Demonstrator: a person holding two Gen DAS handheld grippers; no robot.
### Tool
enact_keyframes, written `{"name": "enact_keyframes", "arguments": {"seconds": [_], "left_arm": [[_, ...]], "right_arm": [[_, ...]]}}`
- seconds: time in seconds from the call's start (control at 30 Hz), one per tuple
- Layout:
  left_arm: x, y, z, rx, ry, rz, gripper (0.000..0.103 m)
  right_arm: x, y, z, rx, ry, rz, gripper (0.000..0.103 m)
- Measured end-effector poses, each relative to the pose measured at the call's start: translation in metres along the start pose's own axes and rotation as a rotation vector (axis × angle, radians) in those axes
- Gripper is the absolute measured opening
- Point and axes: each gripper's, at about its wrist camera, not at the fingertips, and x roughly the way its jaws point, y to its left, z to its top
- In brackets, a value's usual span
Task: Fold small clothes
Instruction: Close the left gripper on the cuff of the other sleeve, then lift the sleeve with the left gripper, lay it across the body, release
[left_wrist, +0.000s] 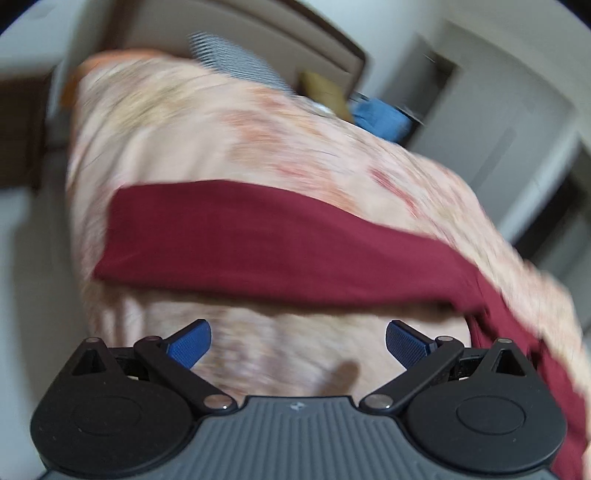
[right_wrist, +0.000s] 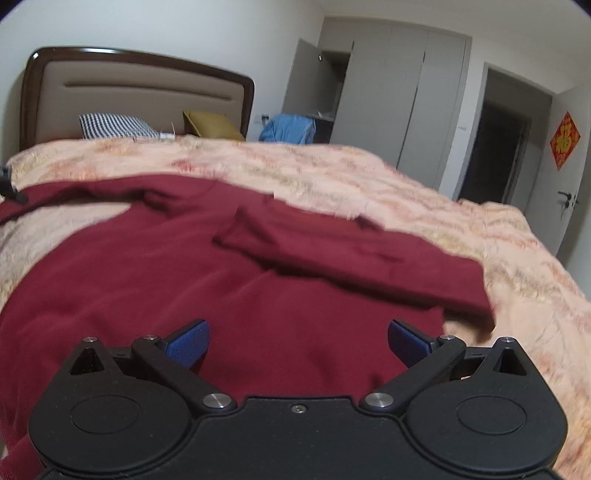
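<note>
Dark red garment (right_wrist: 184, 266) spread on a peach patterned bedspread (right_wrist: 461, 229); in the right wrist view it fills the centre and lower left of the frame. One sleeve (right_wrist: 351, 254) is seen folded across the body, running from mid-frame toward the right edge of the cloth.

Right gripper (right_wrist: 298, 341): jaws stood wide apart, blue pads (right_wrist: 188, 343) clear of the cloth, nothing held. The garment lies directly ahead of and beneath the fingers.

Left gripper (left_wrist: 298, 341): jaws likewise wide, nothing between the pads. Here the garment (left_wrist: 258, 251) is seen only as a red band crossing mid-frame and trailing down the right edge, ahead of the fingertips; bedspread (left_wrist: 221, 147) alone lies between them. This view is tilted and smeared by motion blur.

Shown sharply only in the right wrist view: headboard (right_wrist: 136, 85) at upper left, striped pillow (right_wrist: 114, 125), mustard cushion (right_wrist: 212, 123), blue cloth (right_wrist: 288, 127) beyond the bed, grey wardrobe (right_wrist: 406, 92), dark doorway (right_wrist: 498, 147), red wall hanging (right_wrist: 565, 140) at right edge.
</note>
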Motion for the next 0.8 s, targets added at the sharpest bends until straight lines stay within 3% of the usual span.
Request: {"name": "enact_keyframes", "arguments": {"seconds": [0.13,0.23,0.3,0.4,0.47,0.53,0.6,0.67,0.8], "left_arm": [[0.009,0.037,0.006,-0.274,-0.044,-0.051,0.103],[0.014,0.049,0.008,-0.402,-0.11,-0.047,0.101],[0.012,0.052,0.006,-0.466,-0.17,-0.007,0.088],[0.011,0.058,0.004,-0.554,-0.232,0.049,0.054],[0.012,0.06,0.004,-0.583,-0.255,0.078,0.026],[0.011,0.06,0.006,-0.579,-0.281,0.082,0.017],[0.008,0.052,0.011,-0.513,-0.318,0.088,0.013],[0.005,0.036,0.022,-0.394,-0.365,0.088,0.007],[-0.007,-0.013,0.046,-0.141,-0.456,0.031,0.006]], "right_arm": [[0.004,0.004,-0.002,0.002,0.019,-0.011,0.102],[0.006,0.002,-0.005,0.007,0.03,-0.009,0.102],[0.008,0.0,-0.006,0.014,0.035,-0.007,0.102],[0.009,0.0,-0.008,0.019,0.036,-0.004,0.103],[0.009,-0.002,-0.009,0.022,0.034,-0.001,0.103],[0.009,-0.003,-0.01,0.028,0.032,0.003,0.103],[0.008,-0.004,-0.011,0.035,0.028,0.008,0.103],[0.007,-0.005,-0.012,0.041,0.023,0.011,0.103],[0.004,-0.008,-0.012,0.055,0.009,0.019,0.103]]}}
